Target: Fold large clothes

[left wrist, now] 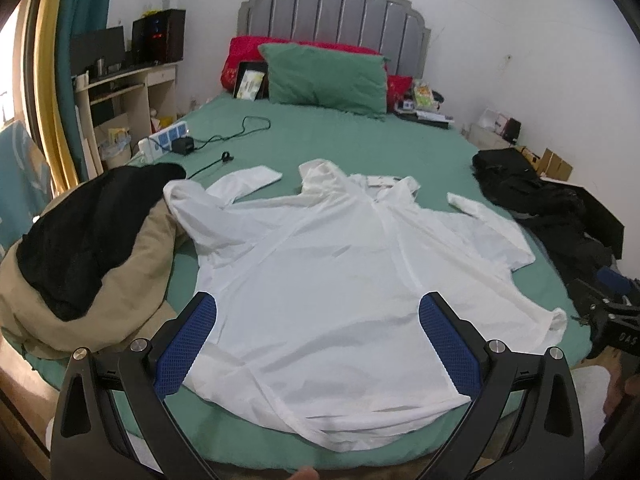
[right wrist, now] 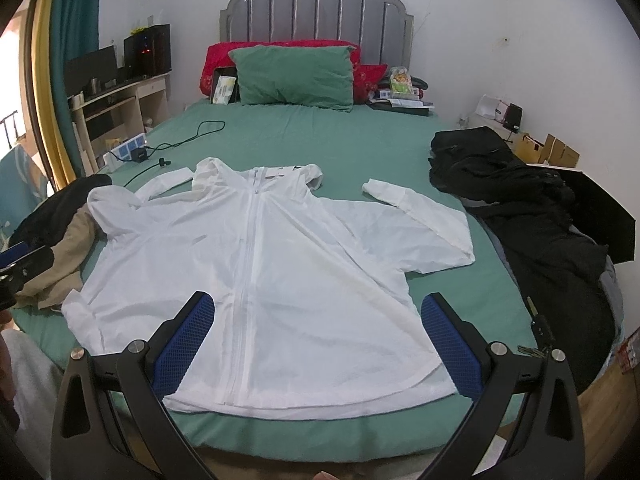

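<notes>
1. A white jacket (right wrist: 256, 264) lies spread flat, zipper up, on the green-sheeted bed (right wrist: 320, 136), hem near the foot edge.
2. A green pillow (right wrist: 296, 76) leans against the grey headboard (right wrist: 316, 12); a desk (left wrist: 124, 88) stands to the left.
3. The left gripper (left wrist: 318, 344) and right gripper (right wrist: 318, 344) both hover spread wide, empty.
4. Only the right wrist view shows the zipper (right wrist: 246, 280) line clearly; the left wrist view shows more of the tan-and-black clothes pile (left wrist: 80, 248).
</notes>
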The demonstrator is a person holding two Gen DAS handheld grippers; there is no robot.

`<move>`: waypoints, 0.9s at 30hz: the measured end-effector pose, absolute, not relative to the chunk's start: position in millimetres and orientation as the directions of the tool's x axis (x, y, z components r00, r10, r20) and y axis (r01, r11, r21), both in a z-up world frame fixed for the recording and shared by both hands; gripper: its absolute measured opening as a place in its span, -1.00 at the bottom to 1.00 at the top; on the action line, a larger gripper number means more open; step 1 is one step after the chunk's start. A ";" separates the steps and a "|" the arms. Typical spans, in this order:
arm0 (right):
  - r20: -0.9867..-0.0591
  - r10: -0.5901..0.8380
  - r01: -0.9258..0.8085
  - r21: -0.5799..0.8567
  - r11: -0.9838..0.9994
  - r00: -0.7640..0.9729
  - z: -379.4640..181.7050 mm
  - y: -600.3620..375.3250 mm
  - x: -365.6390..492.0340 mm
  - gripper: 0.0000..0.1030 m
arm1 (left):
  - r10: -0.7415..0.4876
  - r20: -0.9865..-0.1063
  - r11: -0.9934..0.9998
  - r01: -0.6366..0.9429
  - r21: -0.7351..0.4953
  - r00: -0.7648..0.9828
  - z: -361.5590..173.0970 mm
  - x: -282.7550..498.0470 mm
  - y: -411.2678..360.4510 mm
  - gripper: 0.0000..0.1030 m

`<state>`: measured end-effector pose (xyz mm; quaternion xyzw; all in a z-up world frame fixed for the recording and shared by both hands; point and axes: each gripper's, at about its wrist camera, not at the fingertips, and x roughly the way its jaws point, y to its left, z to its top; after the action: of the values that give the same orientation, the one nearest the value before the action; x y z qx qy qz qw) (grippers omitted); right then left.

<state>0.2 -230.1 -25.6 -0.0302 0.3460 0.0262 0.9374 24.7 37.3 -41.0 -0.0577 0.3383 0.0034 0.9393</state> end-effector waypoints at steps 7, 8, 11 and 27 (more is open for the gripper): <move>-0.673 0.043 -0.106 -0.054 0.993 0.738 -49.3 -229.1 40.6 0.98 | 0.038 -0.690 0.997 -0.069 -0.018 0.723 -64.7 75.0 64.9 1.00; -0.677 0.043 -0.111 -0.058 0.992 0.734 -54.0 -228.4 48.9 0.98 | 0.067 -0.690 0.996 -0.084 0.009 0.721 -67.1 86.5 71.3 1.00; -0.689 0.040 -0.125 -0.074 0.989 0.724 -68.6 -227.8 77.1 0.98 | 0.117 -0.688 0.992 -0.122 0.042 0.717 -71.1 120.0 91.4 0.97; -0.716 0.079 -0.164 -0.050 0.985 0.693 -115.8 -245.0 229.7 0.98 | 0.114 -0.814 0.994 -0.069 0.091 0.570 -147.6 380.2 132.2 0.38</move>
<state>229.7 -245.0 -115.8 -0.0550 0.3860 0.0662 0.9185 380.2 132.2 -147.6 0.0244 0.4607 0.0515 0.8857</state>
